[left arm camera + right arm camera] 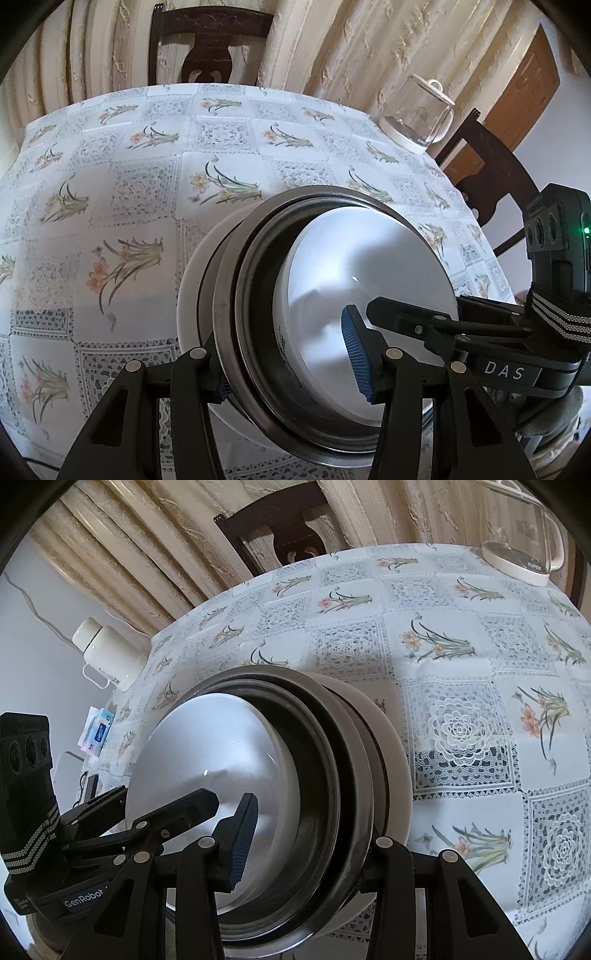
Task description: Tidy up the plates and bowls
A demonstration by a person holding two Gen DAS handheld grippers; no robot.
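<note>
Bare tablecloth [110, 155] lies open; only the kettle [417, 110] stands at its far corner.

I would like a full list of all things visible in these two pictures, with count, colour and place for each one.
stack of bowls and plates: one stack, white and metal grey, tilted, held above the table between both grippers
tablecloth: one, white with lace squares and orange flowers, covers the table
glass kettle: one, clear with white base and lid, far right part of the table
chairs: two, dark wood, one behind the table, one at its right side
curtain: cream, behind the table
door: one, brown, far right
white flask: one, left of the table
small packet: one, blue and white, left of the table
left gripper: black, blue pads, fingers clamped on the stack's rim
right gripper: black, blue pads, fingers clamped on the opposite rim
</note>
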